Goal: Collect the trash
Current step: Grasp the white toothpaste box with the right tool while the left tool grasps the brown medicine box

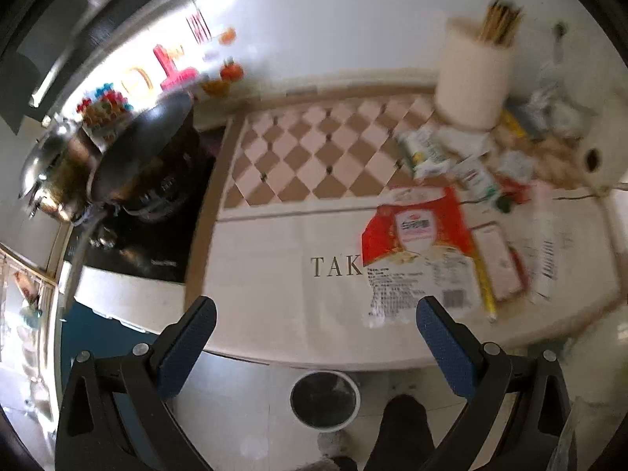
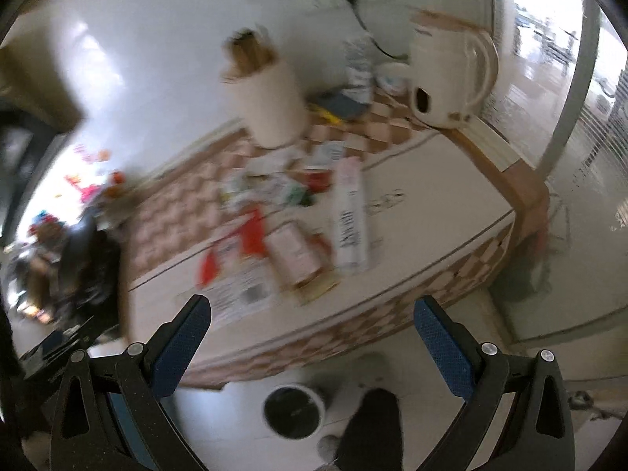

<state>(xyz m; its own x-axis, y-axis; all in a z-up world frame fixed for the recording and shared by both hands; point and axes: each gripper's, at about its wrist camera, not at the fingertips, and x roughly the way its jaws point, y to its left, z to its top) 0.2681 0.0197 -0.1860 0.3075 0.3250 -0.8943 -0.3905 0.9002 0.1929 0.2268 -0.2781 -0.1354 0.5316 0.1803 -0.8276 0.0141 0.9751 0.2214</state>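
In the left wrist view the left gripper [image 1: 314,314] hovers with its jaws spread wide and empty over the near edge of the counter [image 1: 274,274], and the red-and-white wrapper [image 1: 418,251] lies flat just past the right-hand finger at about one o'clock, its long axis running toward twelve, with more litter [image 1: 471,172] piled beyond it and the round bin [image 1: 325,399] on the floor at six o'clock. In the right wrist view the right gripper [image 2: 310,322] is likewise released and holding nothing, farther back from the counter edge, the wrapper [image 2: 243,251] lying at about eleven o'clock beside a pink packet [image 2: 294,251] and a long white package [image 2: 349,216] whose axis points to twelve, the bin [image 2: 294,410] again at six. By my reading the left gripper is the nearer one to the wrapper.
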